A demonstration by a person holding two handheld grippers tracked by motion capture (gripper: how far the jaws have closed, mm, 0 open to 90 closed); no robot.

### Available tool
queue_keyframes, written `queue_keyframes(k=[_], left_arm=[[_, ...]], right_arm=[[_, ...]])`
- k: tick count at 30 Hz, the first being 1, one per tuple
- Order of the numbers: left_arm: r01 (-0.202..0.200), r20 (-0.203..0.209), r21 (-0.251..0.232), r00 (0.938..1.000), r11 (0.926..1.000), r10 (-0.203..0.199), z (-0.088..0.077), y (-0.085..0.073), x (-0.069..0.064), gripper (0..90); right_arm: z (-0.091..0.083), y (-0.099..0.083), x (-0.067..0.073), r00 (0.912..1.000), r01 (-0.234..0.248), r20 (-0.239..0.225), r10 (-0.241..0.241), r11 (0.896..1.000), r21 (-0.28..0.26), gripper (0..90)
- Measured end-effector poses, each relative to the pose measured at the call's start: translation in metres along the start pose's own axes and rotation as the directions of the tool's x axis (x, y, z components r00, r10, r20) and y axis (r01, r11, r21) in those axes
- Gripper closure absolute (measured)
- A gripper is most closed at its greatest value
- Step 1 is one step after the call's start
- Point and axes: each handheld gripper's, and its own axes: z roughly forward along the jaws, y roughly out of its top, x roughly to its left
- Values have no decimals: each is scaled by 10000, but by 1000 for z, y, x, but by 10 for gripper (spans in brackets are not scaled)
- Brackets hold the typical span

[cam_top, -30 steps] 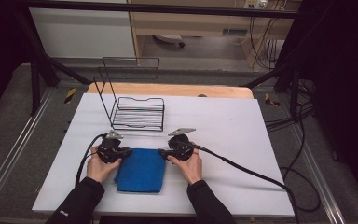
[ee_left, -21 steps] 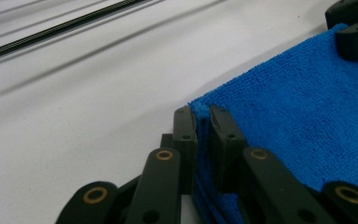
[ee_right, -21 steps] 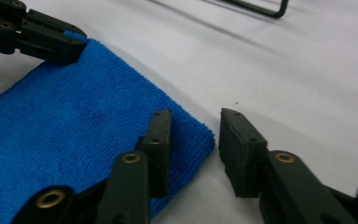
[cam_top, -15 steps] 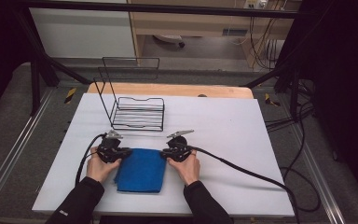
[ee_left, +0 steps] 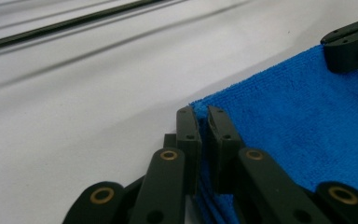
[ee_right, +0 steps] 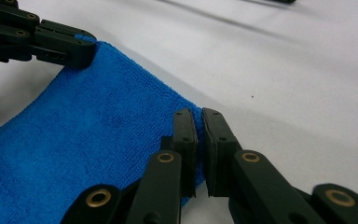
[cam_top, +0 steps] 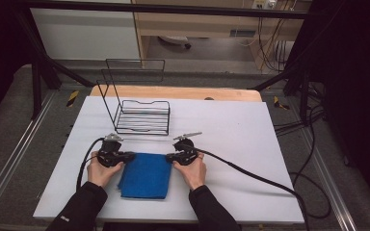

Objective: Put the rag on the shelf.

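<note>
Blue cloth (cam_top: 145, 174) pinched by left gripper (cam_top: 125, 156) and right gripper (cam_top: 170, 157).

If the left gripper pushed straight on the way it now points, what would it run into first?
Most likely the right gripper. The left gripper, shut on a far corner of the blue cloth, points along that edge toward the right gripper at the other corner. Only cloth lies between; exact alignment is hard to judge.

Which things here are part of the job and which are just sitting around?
In use:
- blue cloth, folded flat on the white table
- left gripper, shut on the cloth's far left corner
- right gripper, shut on its far right corner

Lying about:
- black wire rack, standing behind the cloth, untouched
- wooden board at the table's far edge
</note>
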Motion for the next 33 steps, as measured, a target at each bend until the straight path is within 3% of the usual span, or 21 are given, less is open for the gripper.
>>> queue_keyframes(k=[7, 17, 21, 28, 33], left_arm=[[-74, 6, -875, 10000, 9961, 74, -19, -2, -4, 846], [-50, -53, -1647, 10000, 9863, 41, -37, -4, -9, 846], [-86, -54, -2044, 10000, 9789, 76, -48, -3, -12, 846], [-150, -99, -2729, 9999, 9619, 127, -63, -2, -18, 846], [-303, -201, -2980, 9995, 9541, 255, -68, -1, -23, 846]], right_arm=[[-15, 4, 7, 9992, 256, -291, -279, 9969, -740, 853], [-30, 8, 15, 9959, 572, -602, -676, 9854, -1601, 856], [-35, 11, 19, 9923, 999, -534, -1117, 9771, -1877, 857], [-47, 16, 26, 9883, 1281, -501, -1442, 9620, -2413, 858], [-55, 18, 30, 9843, 1533, -439, -1709, 9516, -2665, 858]])
